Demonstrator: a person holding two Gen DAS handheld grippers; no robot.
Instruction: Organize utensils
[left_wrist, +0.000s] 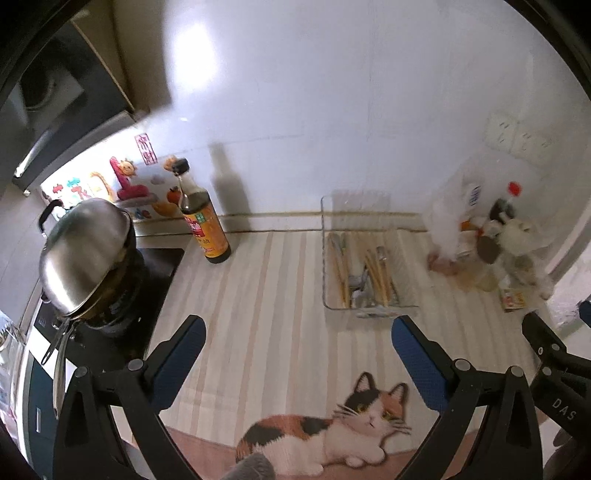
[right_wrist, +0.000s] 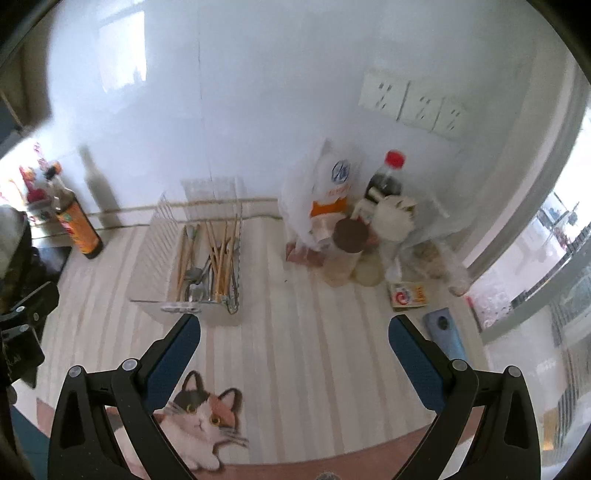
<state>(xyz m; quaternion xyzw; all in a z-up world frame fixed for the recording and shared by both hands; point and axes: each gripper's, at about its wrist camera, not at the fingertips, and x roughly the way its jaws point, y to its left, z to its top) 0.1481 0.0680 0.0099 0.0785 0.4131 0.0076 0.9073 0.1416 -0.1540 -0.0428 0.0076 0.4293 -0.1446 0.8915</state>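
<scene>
A clear wire-edged utensil tray (left_wrist: 325, 258) stands on the striped mat against the white wall. It holds wooden chopsticks (left_wrist: 380, 273) and metal spoons (left_wrist: 358, 286). The tray also shows in the right wrist view (right_wrist: 155, 266), with chopsticks (right_wrist: 219, 258) and spoons (right_wrist: 195, 280) inside. My left gripper (left_wrist: 297, 347) is open and empty above the mat, short of the tray's near end. My right gripper (right_wrist: 295, 343) is open and empty, just right of the tray's near end. The right gripper's body shows at the right edge of the left wrist view (left_wrist: 554, 362).
A soy sauce bottle (left_wrist: 203, 221) stands left of the tray. A steel pot with lid (left_wrist: 85, 258) sits on a stove at far left. Bags, jars and a red-capped bottle (right_wrist: 384, 181) crowd the right corner. A small box (right_wrist: 408, 295) and a blue phone (right_wrist: 445, 332) lie near the right edge.
</scene>
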